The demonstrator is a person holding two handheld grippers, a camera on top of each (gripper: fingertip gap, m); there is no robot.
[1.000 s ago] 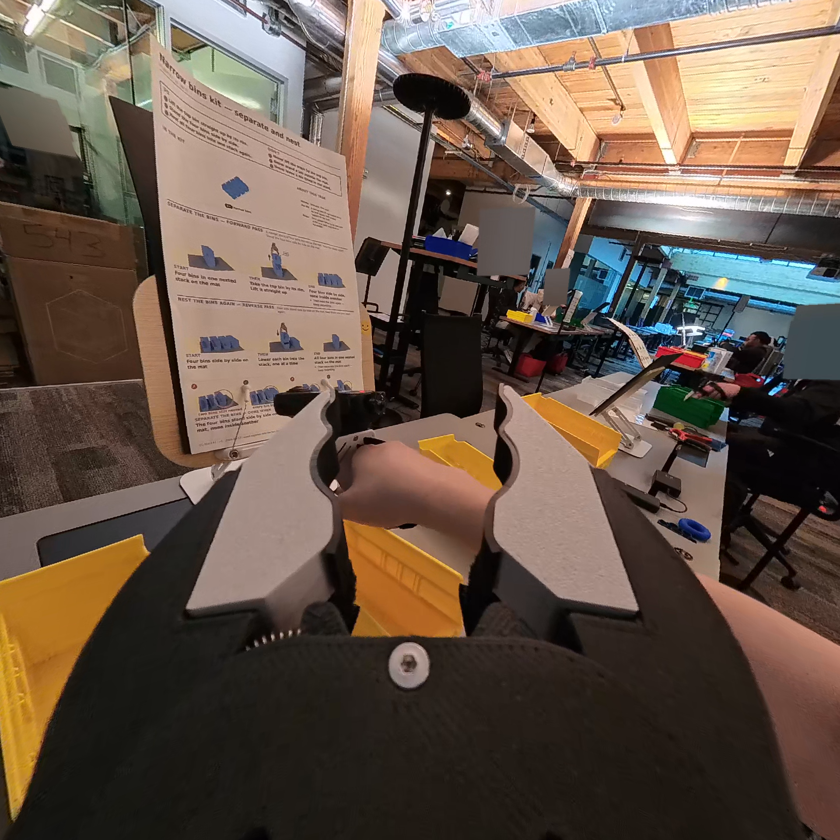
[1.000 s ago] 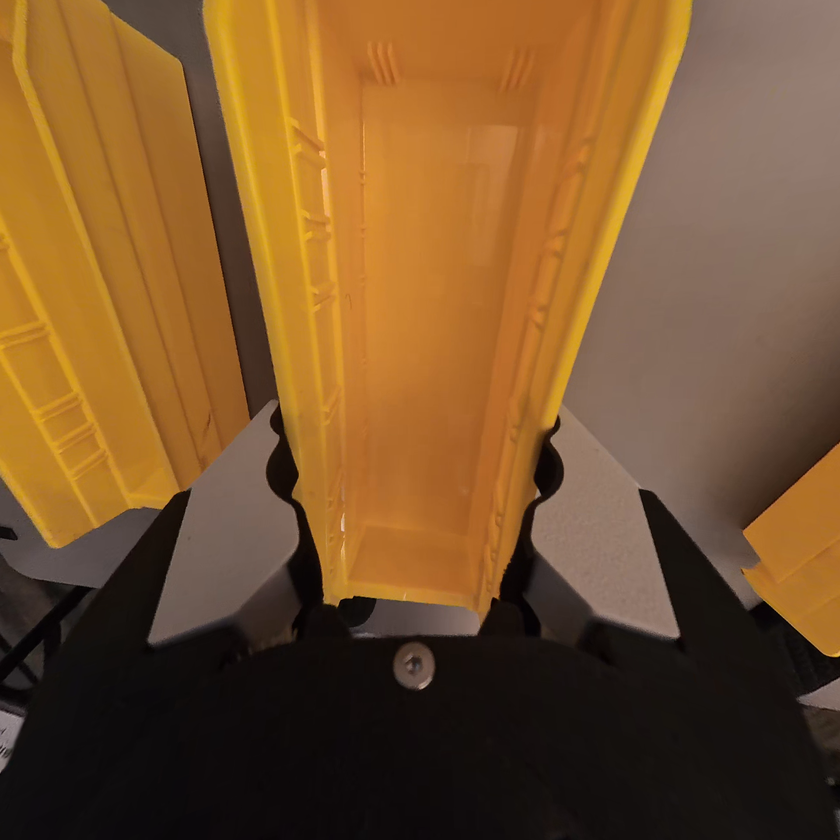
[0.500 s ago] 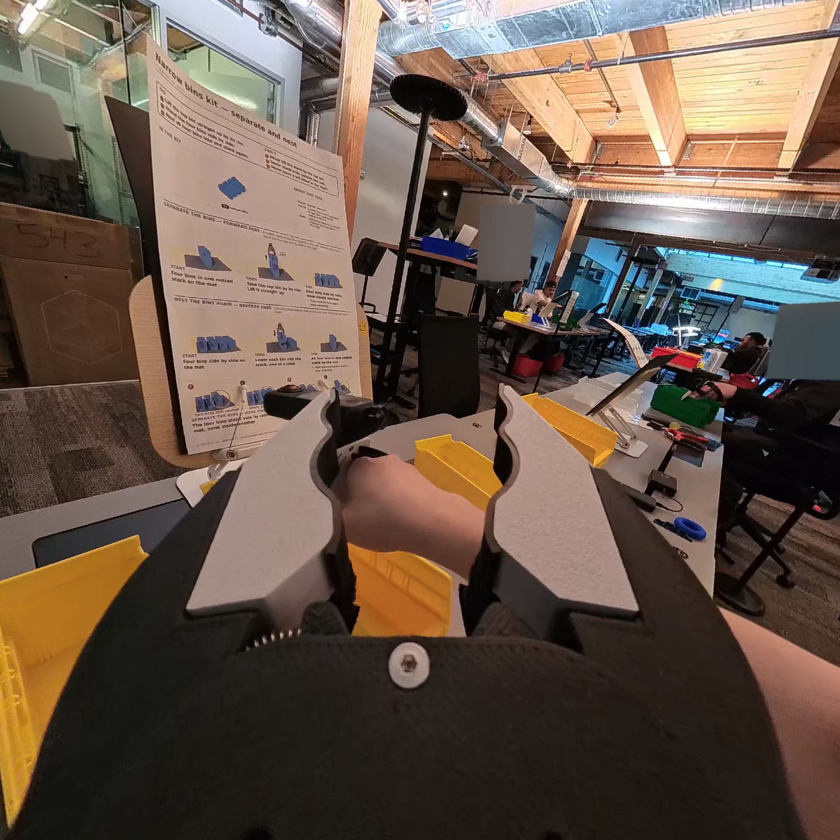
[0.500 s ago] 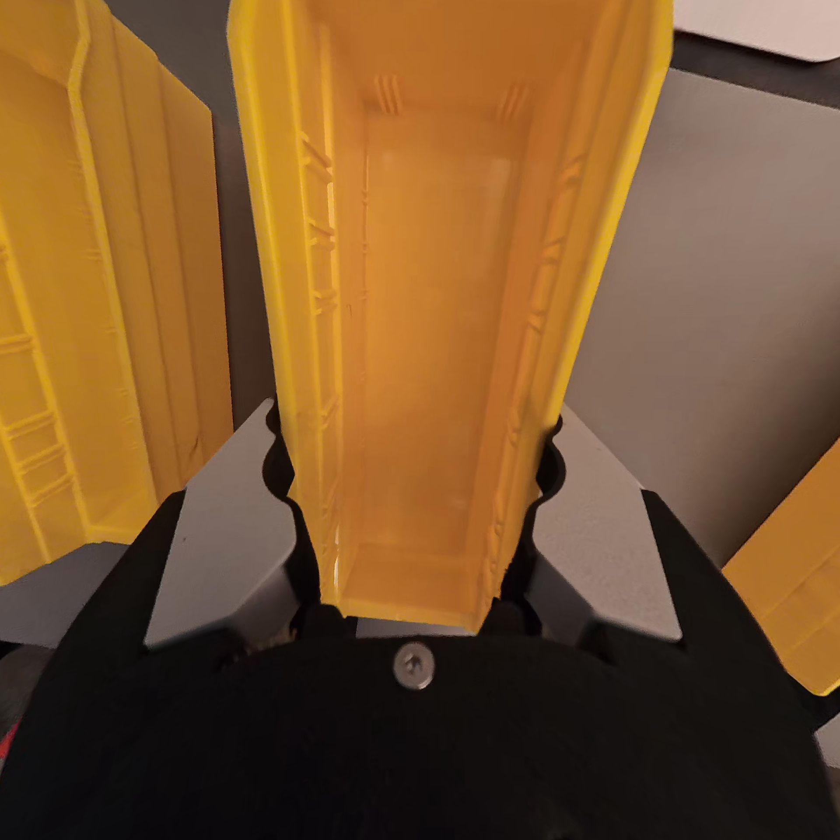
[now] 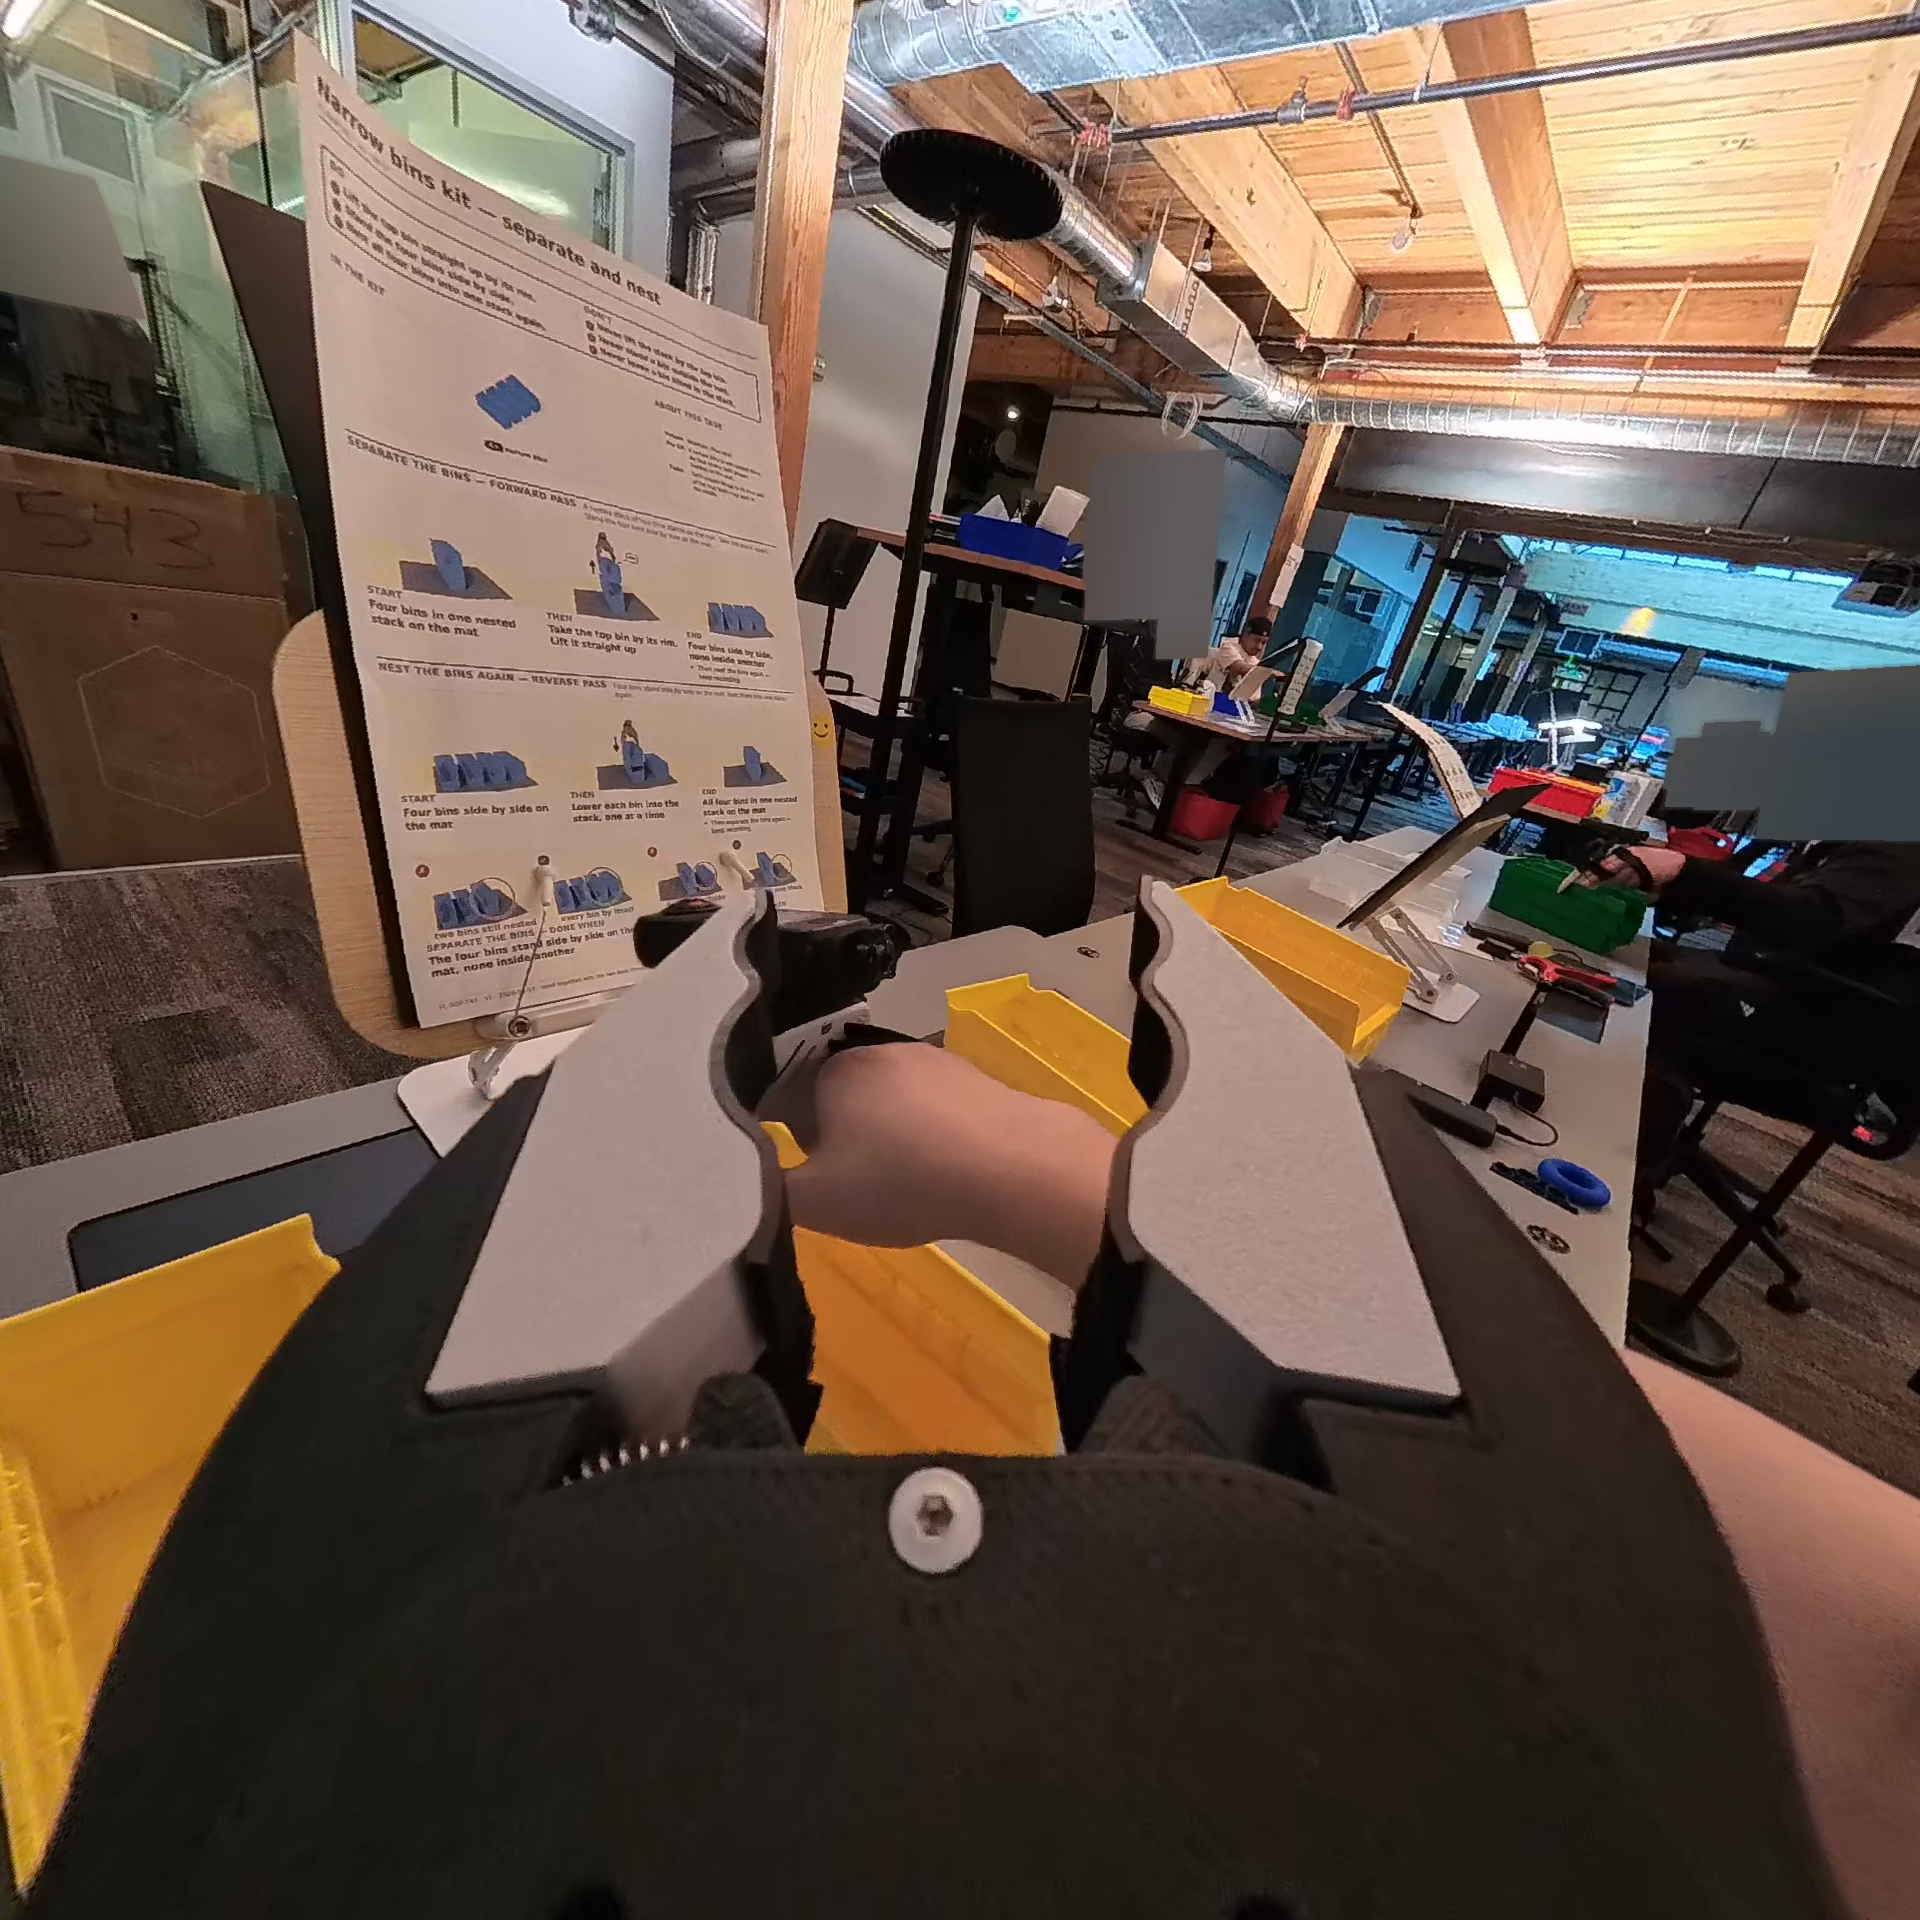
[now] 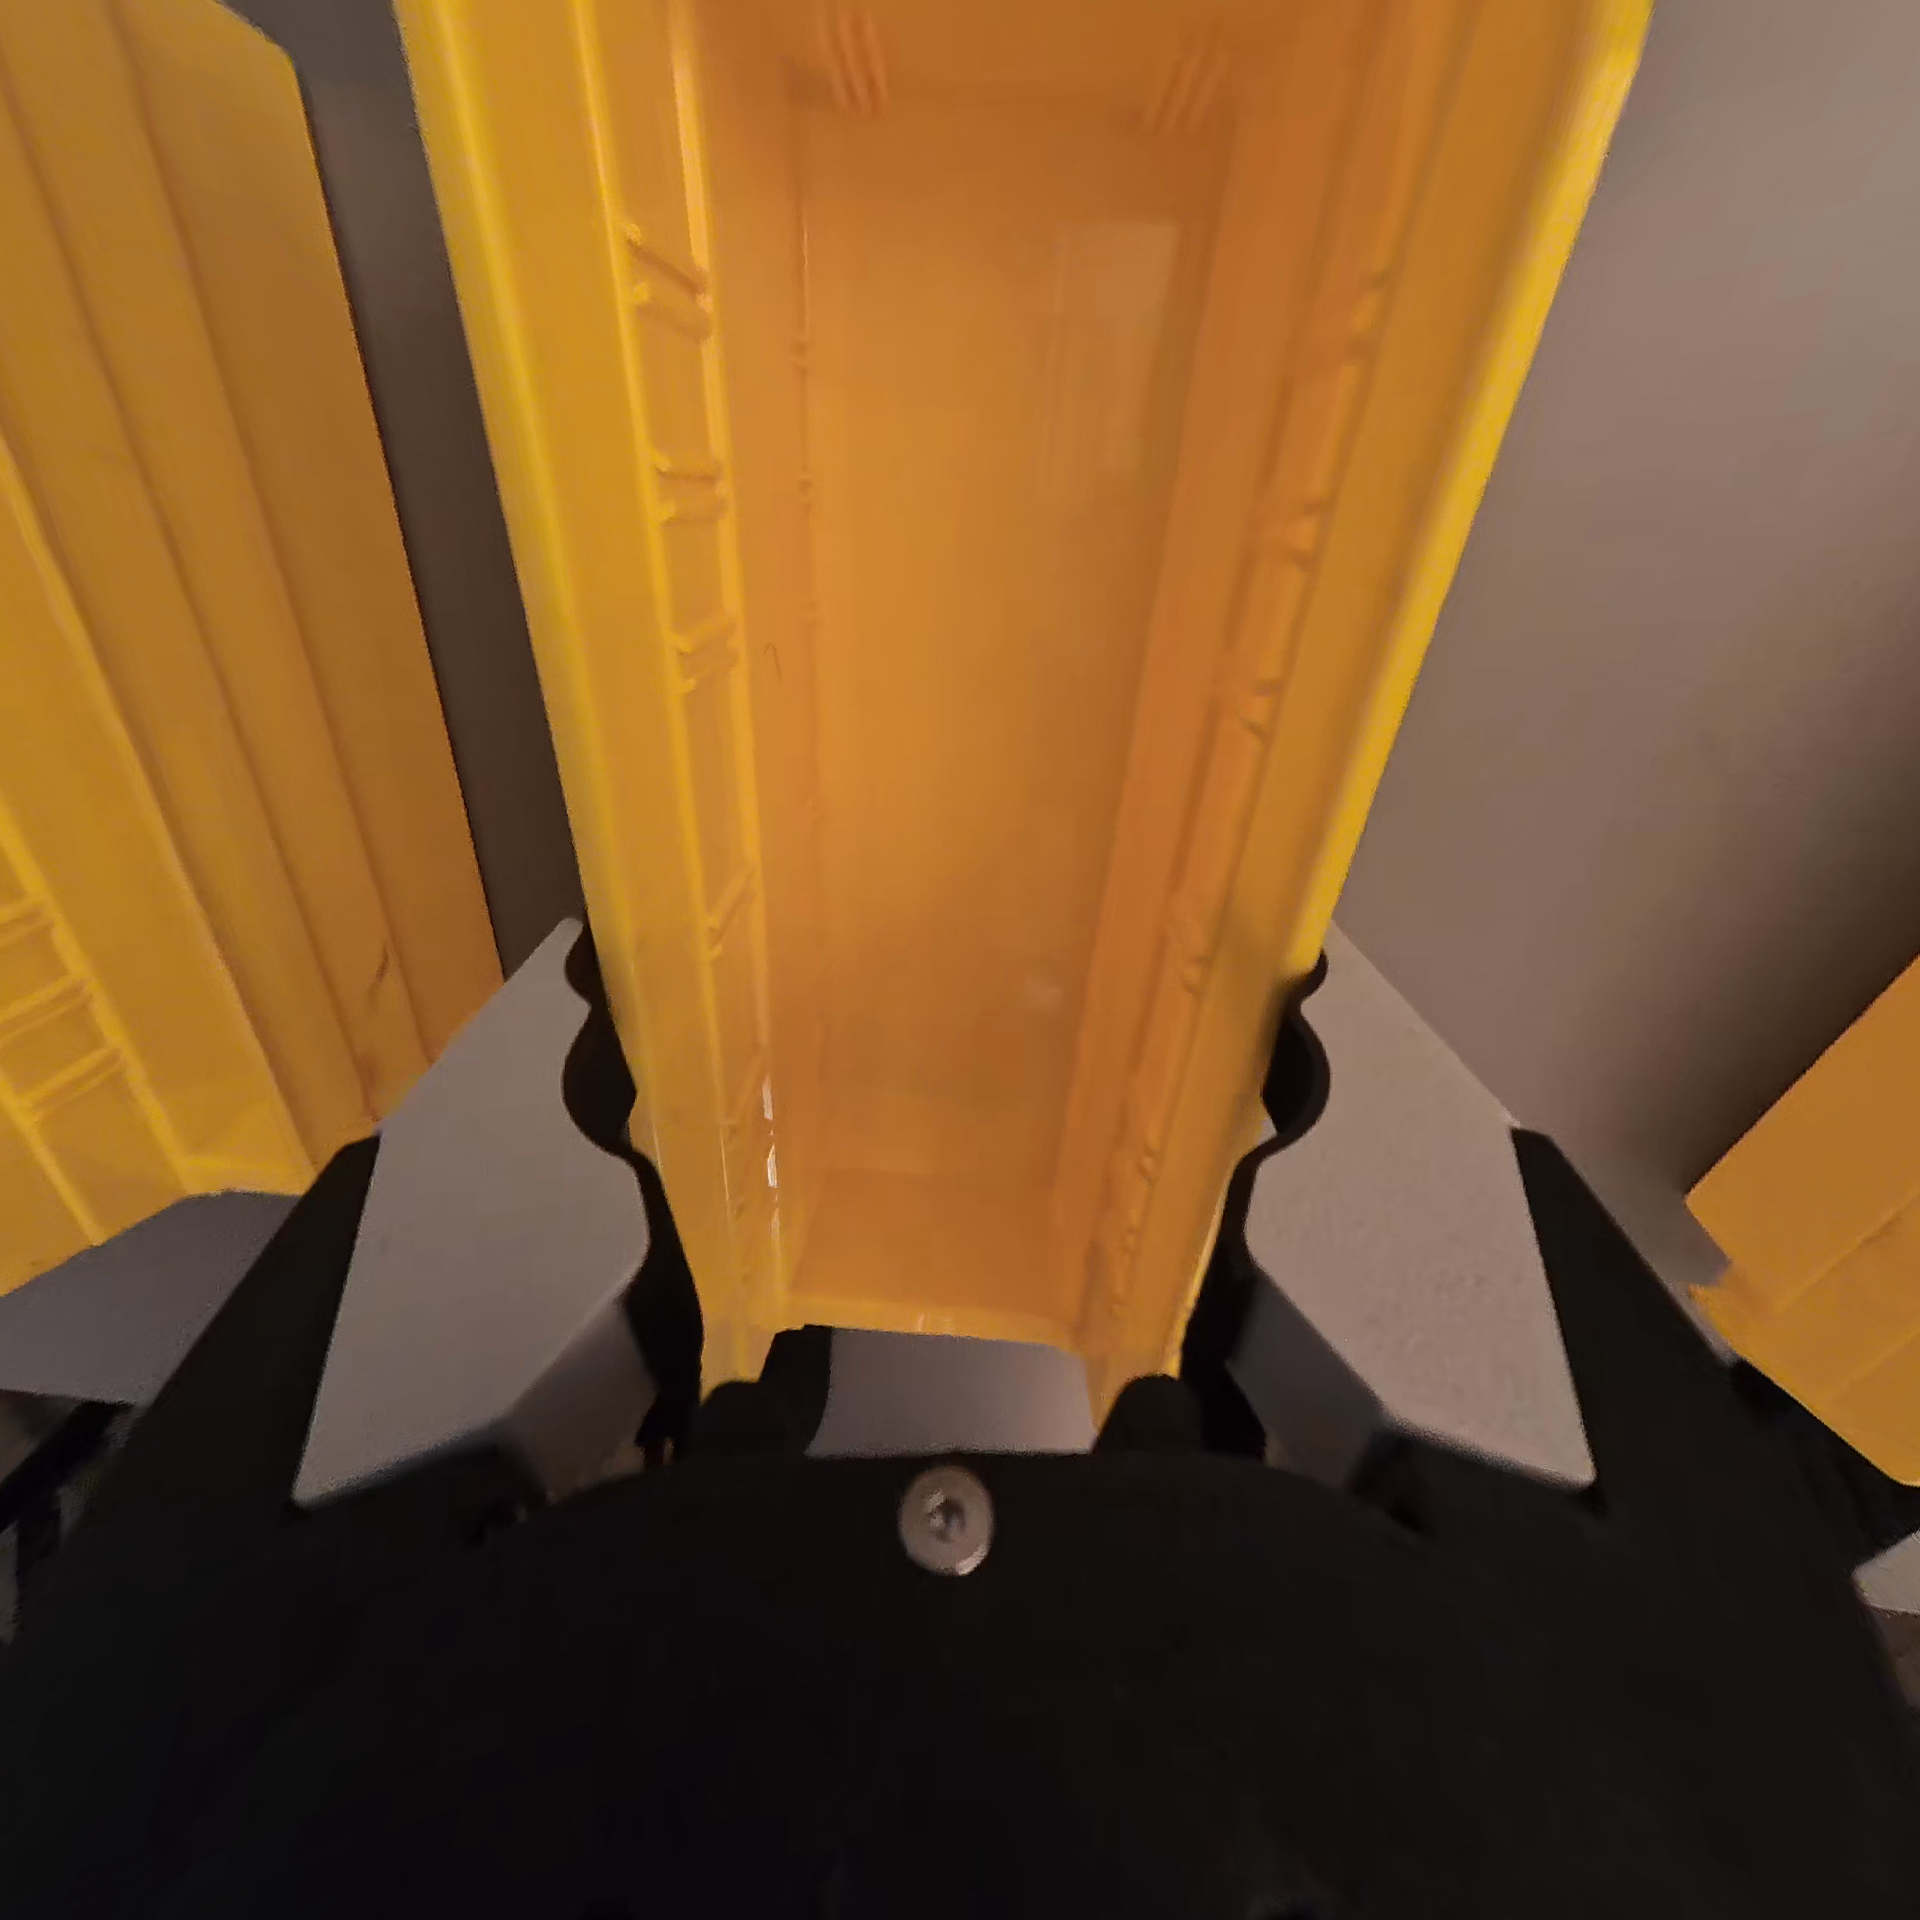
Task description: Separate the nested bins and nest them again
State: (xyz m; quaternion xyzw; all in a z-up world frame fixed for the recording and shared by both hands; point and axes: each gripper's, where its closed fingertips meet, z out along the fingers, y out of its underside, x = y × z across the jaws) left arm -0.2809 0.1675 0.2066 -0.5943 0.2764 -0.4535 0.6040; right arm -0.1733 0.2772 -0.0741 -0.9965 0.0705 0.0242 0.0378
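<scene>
My right gripper [image 6: 951,935] points down at a long yellow bin [image 6: 987,623] that rests on the grey mat [image 6: 1610,623]. The bin stands between my spread fingers, and the pads no longer clamp its rims. A second yellow bin [image 6: 156,727] lies at the left, and the corner of a third [image 6: 1829,1278] shows at the right. My left gripper [image 5: 951,899] is open and empty, held above the table. Past it, a hand [image 5: 935,1143] holds the right gripper [image 5: 821,966] over a yellow bin [image 5: 914,1351]. More yellow bins lie at the near left [image 5: 125,1403] and beyond [image 5: 1039,1039], [image 5: 1299,956].
An instruction sheet on a stand [image 5: 551,582] is at the table's far left edge. A black pole [image 5: 935,520] and a chair [image 5: 1023,810] stand behind it. A small black box [image 5: 1507,1081], a blue ring [image 5: 1574,1184] and a green bin [image 5: 1569,909] are at the right, near a seated person.
My right jaws have widened off the yellow bin they were gripping. The bin's near end now sits farther from my palm, with mat showing there. My left gripper stays open and has barely moved.
</scene>
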